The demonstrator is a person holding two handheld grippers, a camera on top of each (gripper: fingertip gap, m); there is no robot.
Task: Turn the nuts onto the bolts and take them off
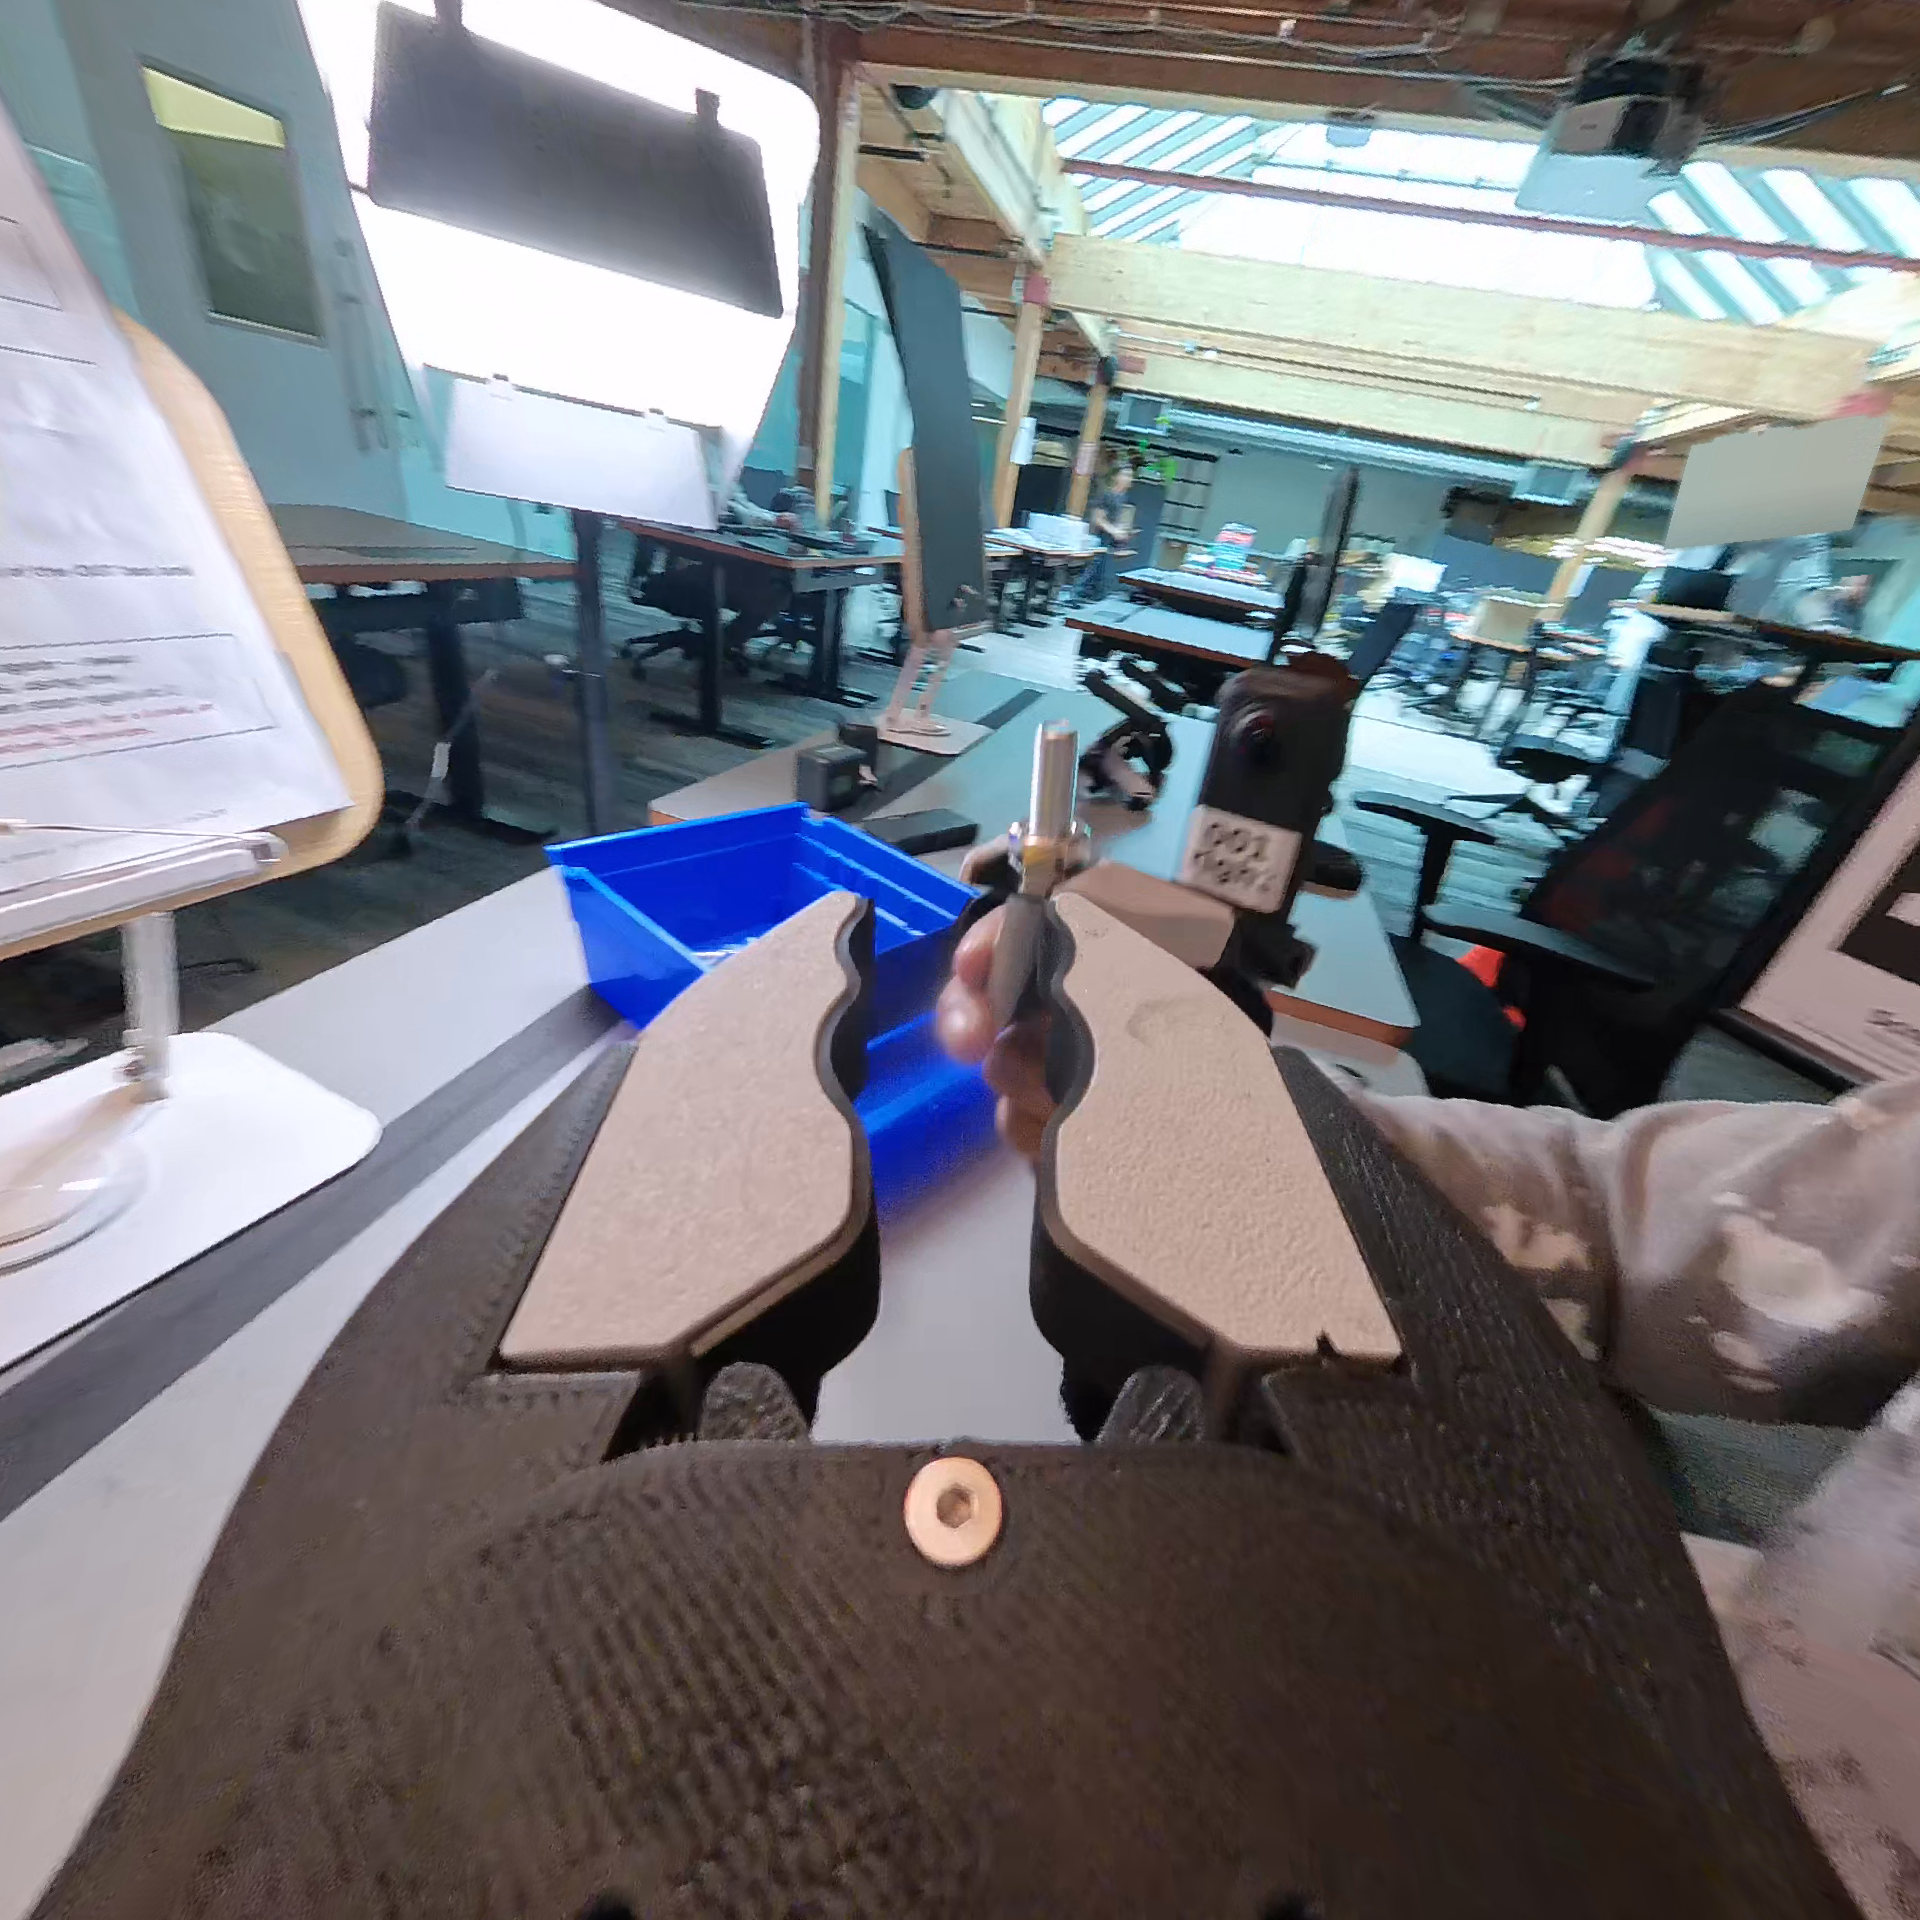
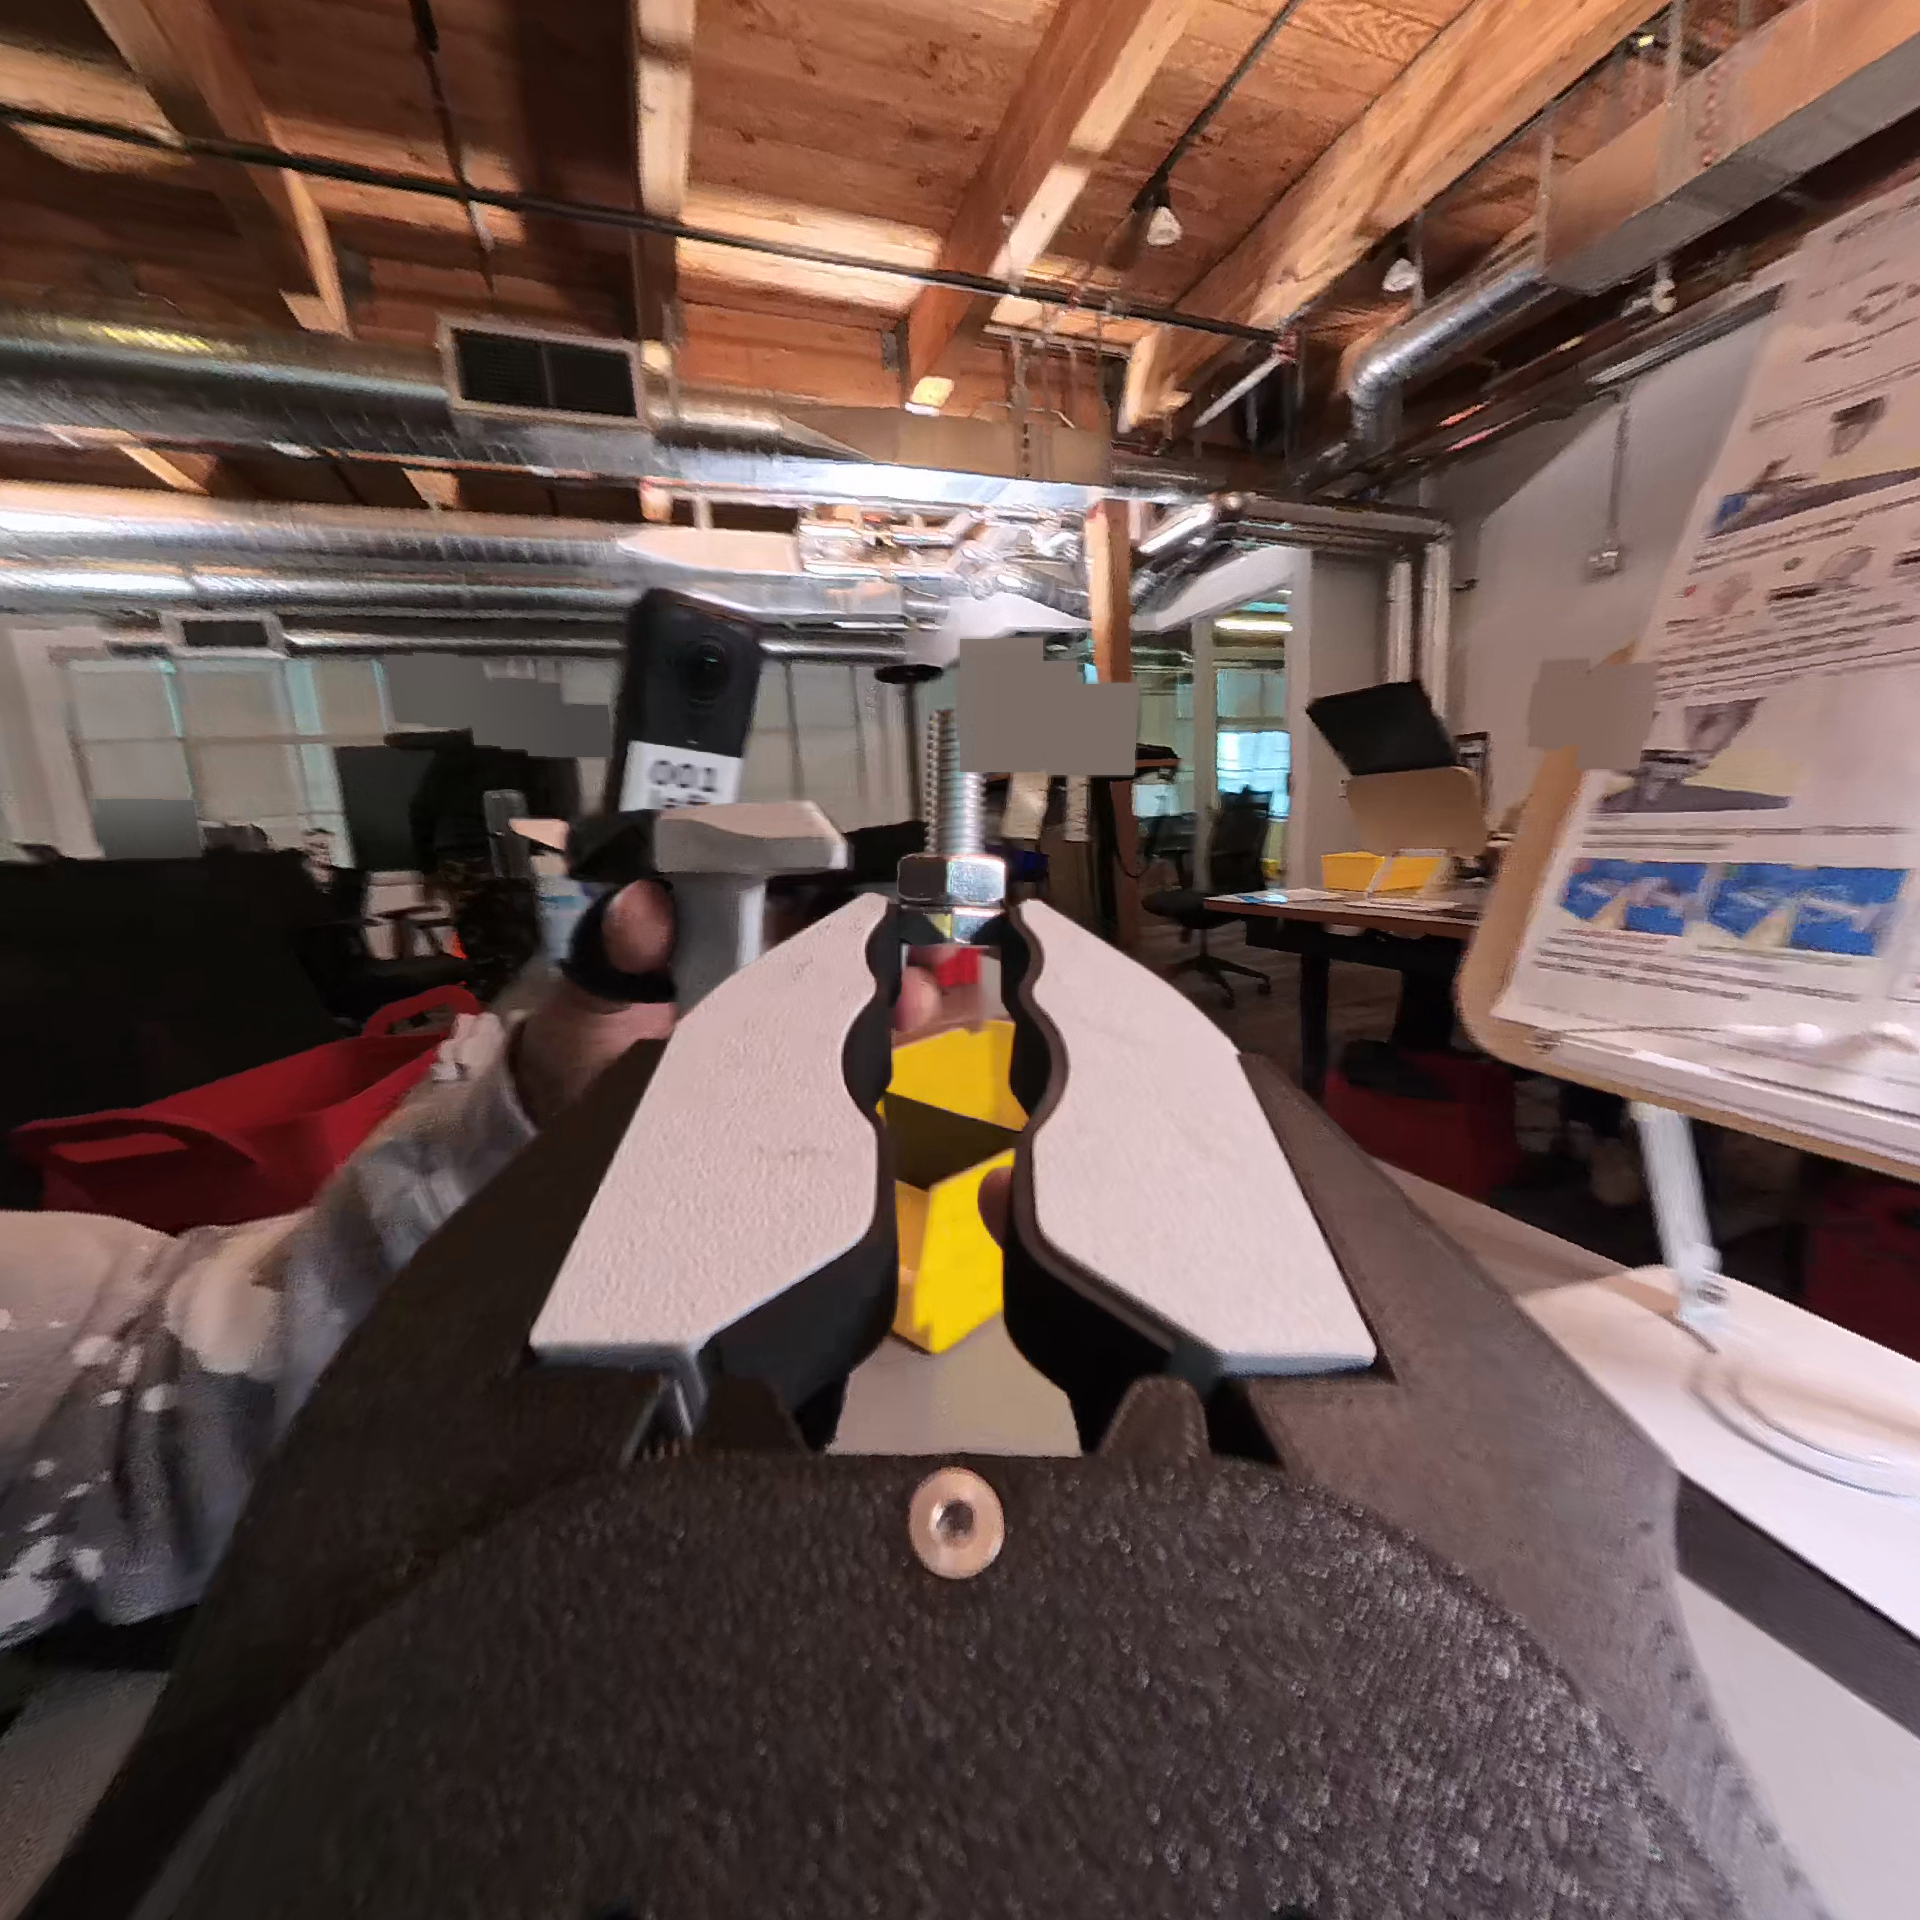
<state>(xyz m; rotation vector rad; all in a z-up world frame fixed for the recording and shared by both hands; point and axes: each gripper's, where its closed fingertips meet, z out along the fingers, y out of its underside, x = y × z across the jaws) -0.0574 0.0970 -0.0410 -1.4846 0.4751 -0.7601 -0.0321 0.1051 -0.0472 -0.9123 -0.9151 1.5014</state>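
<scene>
L gripper (image 1: 961, 925): jaws apart with a wide gap at the tips. The bolt (image 1: 1039, 852) stands upright in that gap, close against the right-hand jaw; cannot tell whether that jaw touches the shank. The left-hand jaw is clear of it. A nut (image 1: 1044, 836) sits partway up the shank, above the jaw tips, with bare shank above and below it. The shank is blurred here, so thread detail is not readable.

R gripper (image 2: 954, 914): jaws nearly closed, tips pinching the nut (image 2: 951, 881) from both sides. The threaded bolt (image 2: 951, 774) rises straight up from the nut, beyond the tips; its top end is hidden behind a mosaic patch.

Fingers (image 1: 987, 997) show in the L gripper's gap, below the nut and beside the shank; whether they hold the bolt cannot be told. The R gripper (image 1: 1127, 904) appears in the L view just beyond and right of the L jaw tips, at nut height.

Surroundings:
- Blue bin (image 1: 727, 904): on the table (image 1: 436, 997), ahead of and behind the L gripper's left-hand jaw.
- Yellow bin (image 2: 951, 1195): seen through the R jaw gap, below the nut.
- Document stand (image 2: 1704, 935): well right of the R jaws.
</scene>
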